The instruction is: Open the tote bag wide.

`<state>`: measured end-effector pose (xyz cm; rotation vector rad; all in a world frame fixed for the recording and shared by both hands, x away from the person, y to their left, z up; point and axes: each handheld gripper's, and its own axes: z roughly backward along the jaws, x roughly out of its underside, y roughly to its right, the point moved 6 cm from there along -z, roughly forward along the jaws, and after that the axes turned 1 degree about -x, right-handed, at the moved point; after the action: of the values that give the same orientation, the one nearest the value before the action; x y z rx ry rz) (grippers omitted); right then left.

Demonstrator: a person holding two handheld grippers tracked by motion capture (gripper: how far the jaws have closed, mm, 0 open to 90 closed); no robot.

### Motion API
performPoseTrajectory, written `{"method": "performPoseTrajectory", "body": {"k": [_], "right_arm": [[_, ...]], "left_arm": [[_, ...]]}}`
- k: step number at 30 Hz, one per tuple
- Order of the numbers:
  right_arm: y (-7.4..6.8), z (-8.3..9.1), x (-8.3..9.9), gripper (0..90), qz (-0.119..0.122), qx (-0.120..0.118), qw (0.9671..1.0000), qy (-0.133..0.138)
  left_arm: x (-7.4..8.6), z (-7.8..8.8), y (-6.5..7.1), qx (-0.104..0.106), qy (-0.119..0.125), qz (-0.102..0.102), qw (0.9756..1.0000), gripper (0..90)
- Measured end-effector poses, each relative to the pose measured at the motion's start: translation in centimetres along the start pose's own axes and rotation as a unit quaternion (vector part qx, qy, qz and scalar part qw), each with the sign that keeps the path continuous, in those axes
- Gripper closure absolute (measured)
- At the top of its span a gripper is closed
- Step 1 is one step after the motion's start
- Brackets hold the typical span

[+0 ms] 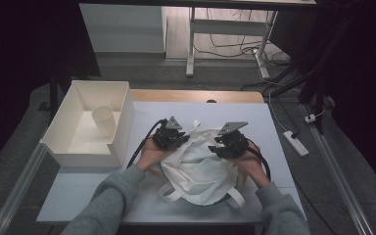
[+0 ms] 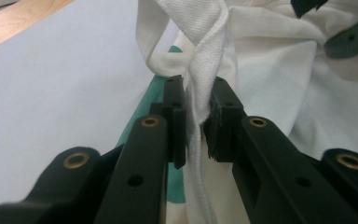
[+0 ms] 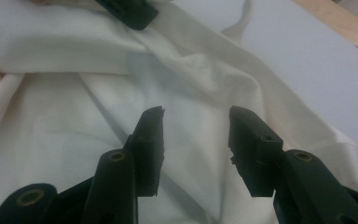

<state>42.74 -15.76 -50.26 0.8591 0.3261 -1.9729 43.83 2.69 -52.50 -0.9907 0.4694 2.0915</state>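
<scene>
The white cloth bag (image 1: 198,169) lies crumpled over a teal object (image 2: 158,93) near the surface's front edge. The left tool (image 2: 198,105) pinches its strap (image 2: 205,70); the right tool (image 3: 196,128) hangs spread above the fabric, holding nothing. Judged mid-arranging; next it needs a fresh grip on the cloth.

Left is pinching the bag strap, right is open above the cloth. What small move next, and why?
Probably lower the right gripper and close on a fold of the white cloth tote bag: its jaws stand open above the fabric, while the left gripper pinches the bag's white strap.
</scene>
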Motion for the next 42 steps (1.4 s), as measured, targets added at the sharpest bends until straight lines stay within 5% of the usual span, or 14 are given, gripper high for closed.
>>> {"method": "performPoseTrajectory", "body": {"k": [18, 35, 37, 39, 42], "right_arm": [[0.0, -1.9, 1.5, 52.0, 0.011, 0.007, 0.9984, -0.056], [-0.5, -2.7, 2.4, 51.2, 0.083, 0.026, 0.99, -0.111], [-0.5, -2.7, 2.4, 58.4, 0.089, 0.029, 0.9896, -0.11], [-0.5, -2.6, 2.3, 76.7, 0.1, 0.045, 0.9882, -0.107], [-0.5, -2.3, 1.8, 87.6, 0.094, 0.046, 0.9909, -0.085]], "left_arm": [[0.0, 0.1, 0.1, -0.002, -0.002, -0.002, 1.0, 76.5], [0.0, 0.1, 0.1, 0.0, -0.002, 0.0, 1.0, 74.4], [0.0, 0.1, 0.1, -0.001, -0.002, -0.001, 1.0, 74.5], [0.0, 0.1, 0.1, 0.0, -0.003, -0.001, 1.0, 74.6], [0.0, 0.1, 0.1, -0.002, -0.003, -0.003, 1.0, 75.1]]}}
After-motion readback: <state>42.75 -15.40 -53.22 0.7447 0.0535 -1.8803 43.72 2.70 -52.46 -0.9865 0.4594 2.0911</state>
